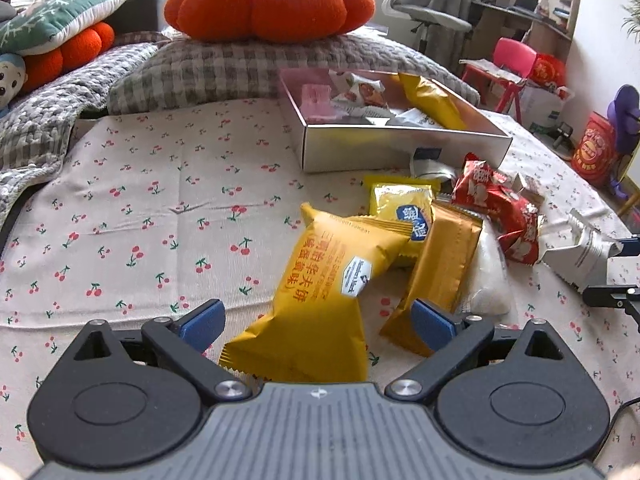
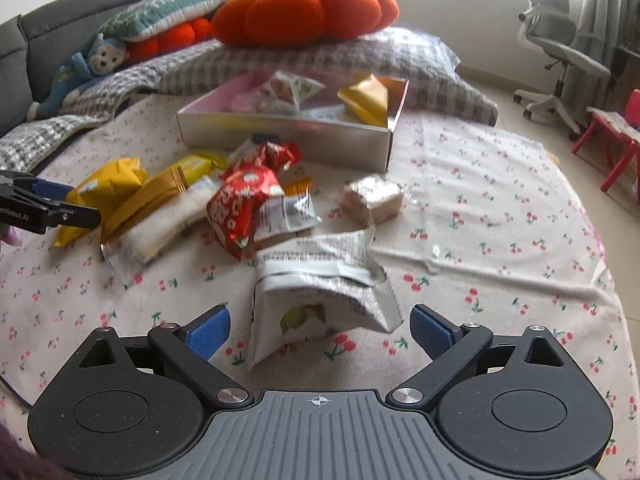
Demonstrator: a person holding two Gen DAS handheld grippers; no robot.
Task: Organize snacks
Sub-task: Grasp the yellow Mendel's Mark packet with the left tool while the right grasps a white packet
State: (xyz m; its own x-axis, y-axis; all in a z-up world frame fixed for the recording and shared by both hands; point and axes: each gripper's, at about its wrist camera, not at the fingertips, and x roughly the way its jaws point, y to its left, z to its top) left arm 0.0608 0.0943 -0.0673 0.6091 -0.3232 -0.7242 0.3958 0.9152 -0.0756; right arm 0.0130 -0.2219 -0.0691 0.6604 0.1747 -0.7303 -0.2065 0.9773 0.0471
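Note:
A silver box on the cherry-print cloth holds several snacks. In front of it lies a loose pile: yellow packs, red packs, a clear white pack and a wrapped cake. My left gripper is open, its blue pads either side of a yellow waffle pack, not closed on it. My right gripper is open around a white-grey packet lying between its pads.
A checked pillow with an orange pumpkin cushion lies behind the box. Blankets and plush toys sit at the left. An office chair and red stool stand on the floor to the right.

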